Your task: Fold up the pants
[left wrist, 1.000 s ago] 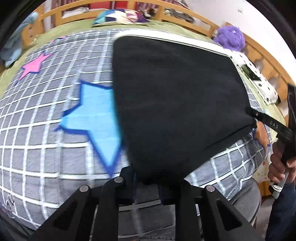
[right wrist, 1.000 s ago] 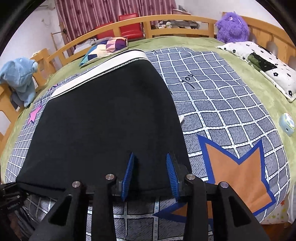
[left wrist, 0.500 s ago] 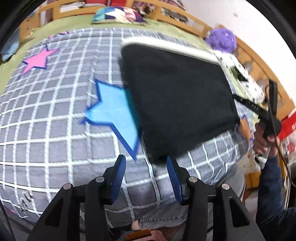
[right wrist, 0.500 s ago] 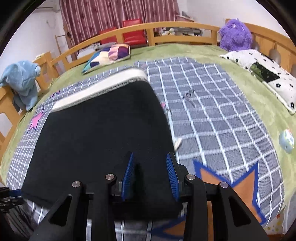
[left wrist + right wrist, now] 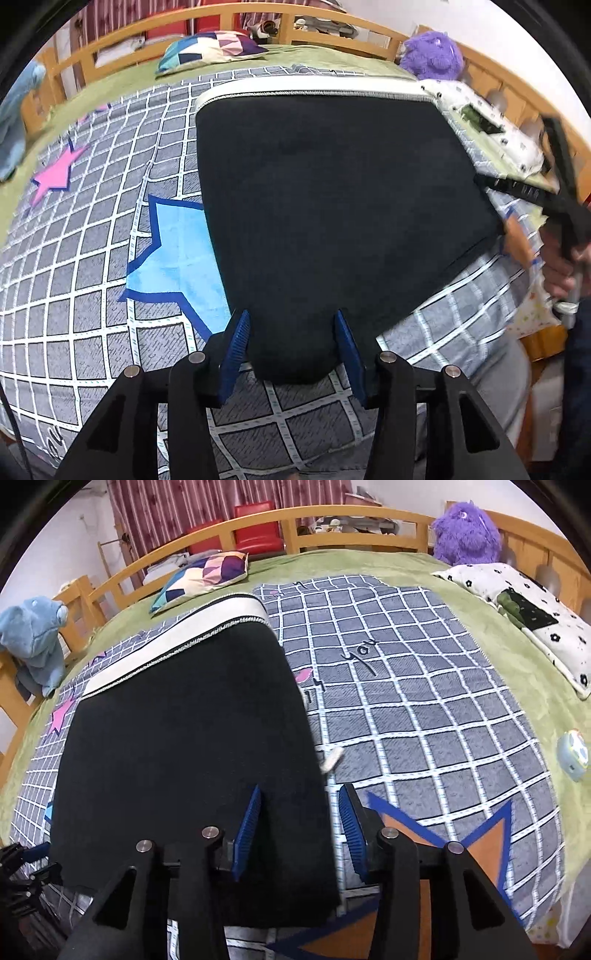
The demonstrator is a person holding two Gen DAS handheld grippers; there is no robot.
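The black pants [image 5: 332,192] lie folded flat on the grey checked blanket [image 5: 92,295], with the white waistband [image 5: 314,90] at the far edge. My left gripper [image 5: 293,354] straddles their near corner. Its jaws are opening and the blue pads [image 5: 236,343] stand clear of the cloth. In the right wrist view the pants [image 5: 184,738] fill the left half. My right gripper [image 5: 301,830] hangs over their right edge, its jaws also opening, with cloth under the gap but not pinched. A hand [image 5: 557,269] holds that right gripper at the pants' right corner.
A patchwork pillow [image 5: 203,576] and a purple plush [image 5: 465,531] lie by the wooden bed rail [image 5: 332,517]. A blue plush [image 5: 33,638] hangs at the left, and a white flowered pillow [image 5: 524,616] lies at the right. A round toy [image 5: 572,753] sits near the right edge.
My left gripper let go of the pants' corner, drew back, then came forward around it again. The pants settled flat. My right gripper's pads spread wider.
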